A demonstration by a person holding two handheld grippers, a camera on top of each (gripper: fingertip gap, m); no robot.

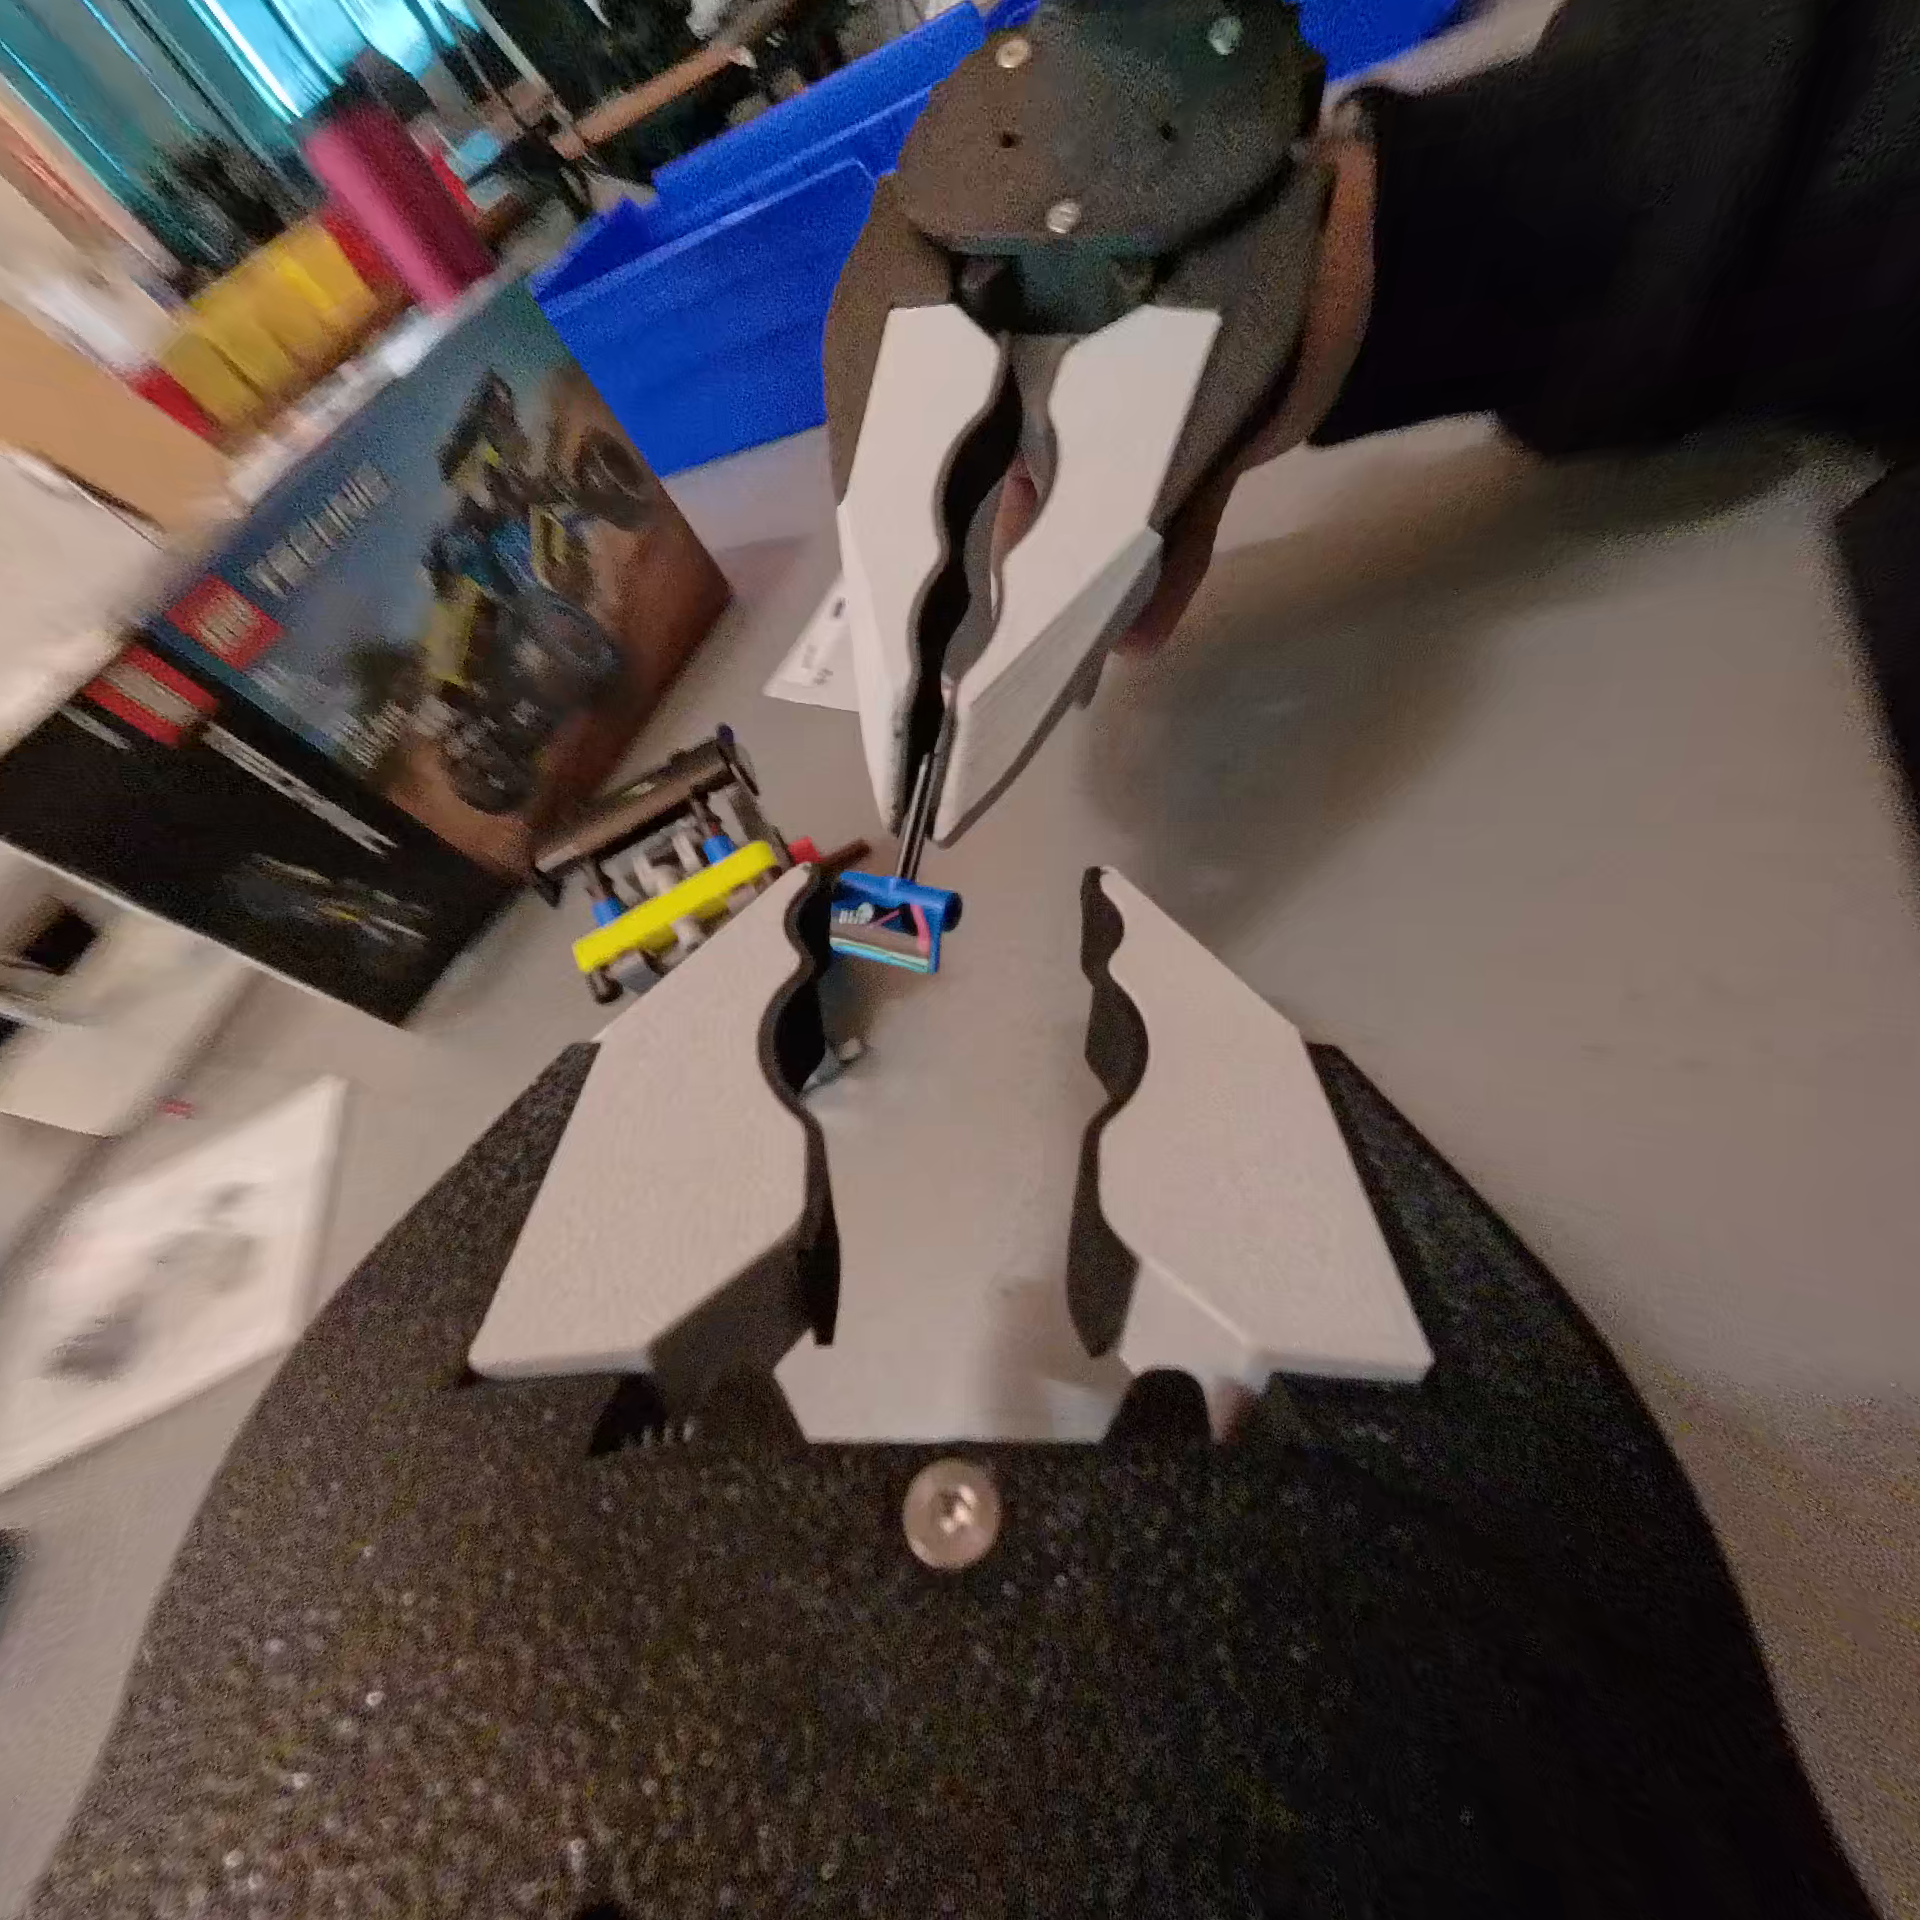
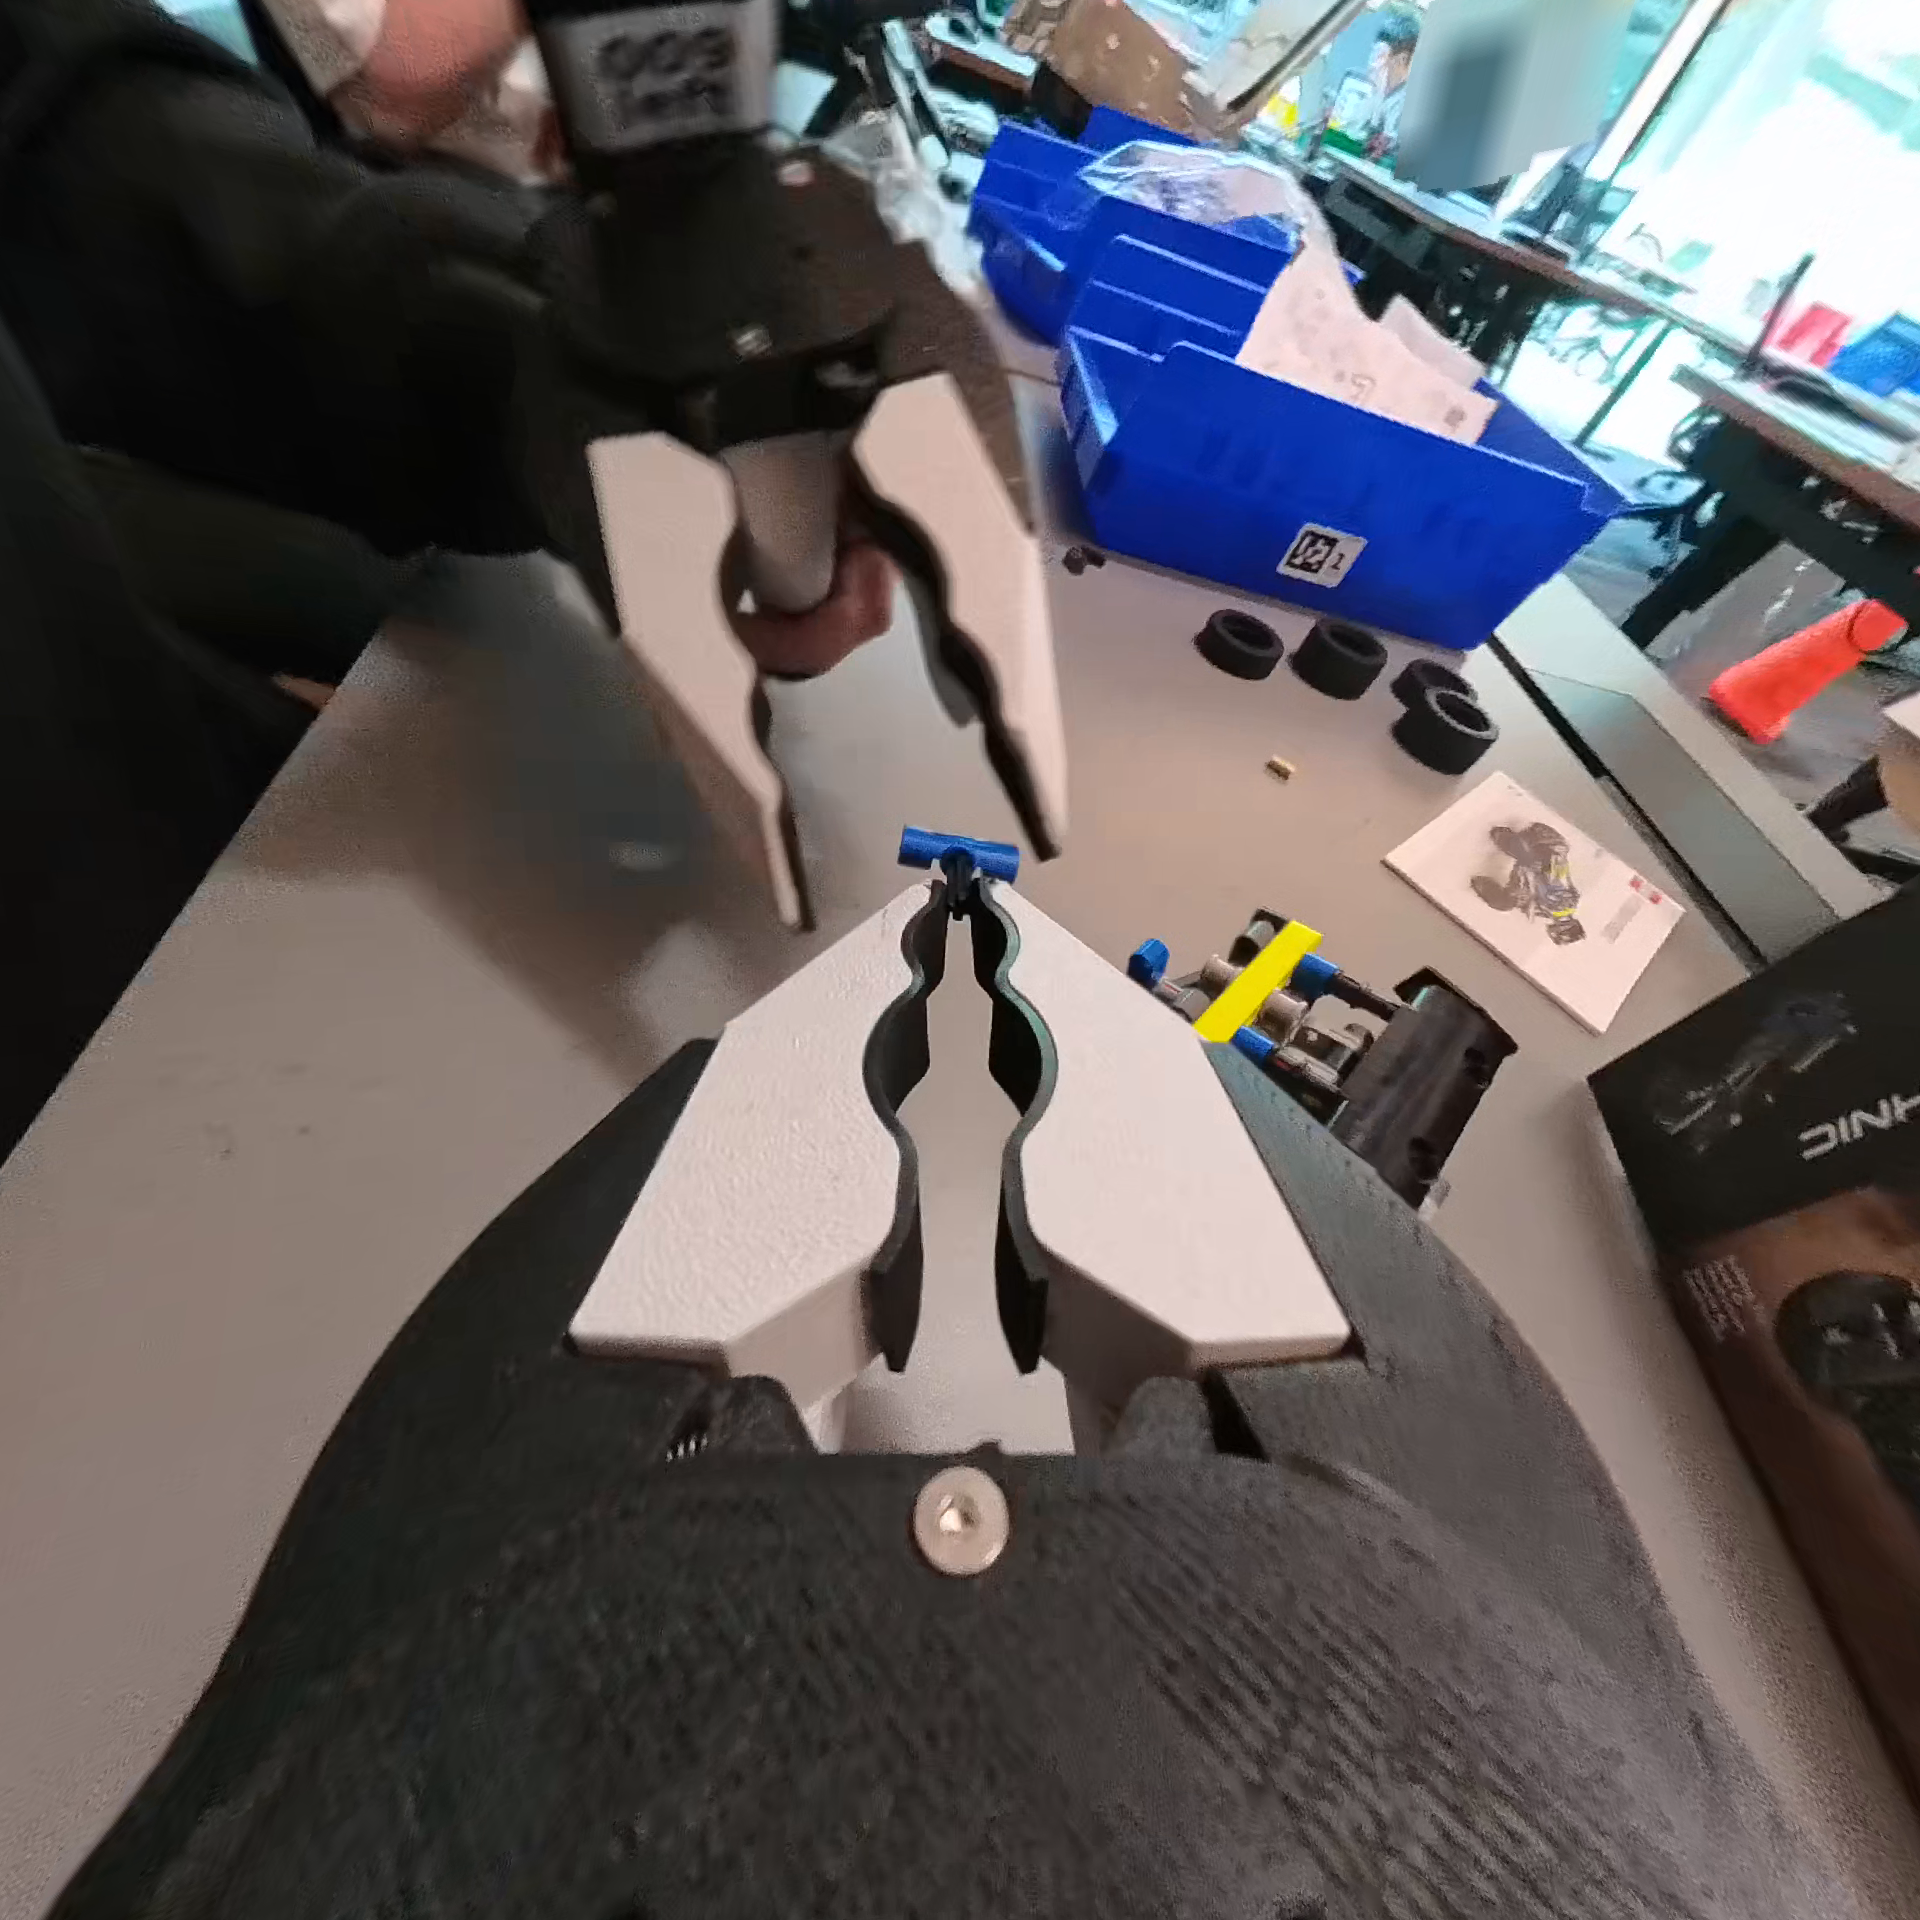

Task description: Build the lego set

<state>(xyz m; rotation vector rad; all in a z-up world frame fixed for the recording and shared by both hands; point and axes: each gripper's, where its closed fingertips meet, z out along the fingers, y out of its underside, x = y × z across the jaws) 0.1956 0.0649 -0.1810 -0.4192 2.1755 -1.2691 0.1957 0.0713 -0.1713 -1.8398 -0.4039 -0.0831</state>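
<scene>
My right gripper (image 2: 961, 902) is shut on a thin black axle (image 1: 918, 821) with a small blue connector piece (image 2: 958, 850) at its far end. In the left wrist view it comes down from above (image 1: 914, 831), and the blue piece (image 1: 894, 923) hangs just over the grey table. My left gripper (image 1: 948, 883) is open and empty. Its fingertips stand on either side of the blue piece, also in the right wrist view (image 2: 920, 878). A part-built assembly with a yellow beam (image 1: 675, 916) lies on the table to the left; the right wrist view shows it on the right (image 2: 1262, 982).
The set's box (image 1: 416, 623) stands at the left and also shows in the right wrist view (image 2: 1766, 1195). Blue bins (image 2: 1330, 468) are at the back. Several black tyres (image 2: 1340, 660) and an instruction booklet (image 2: 1538, 894) lie on the table. A person's dark sleeve (image 2: 208, 364) holds the left gripper. Less than 4 cm separates the two grippers' tips.
</scene>
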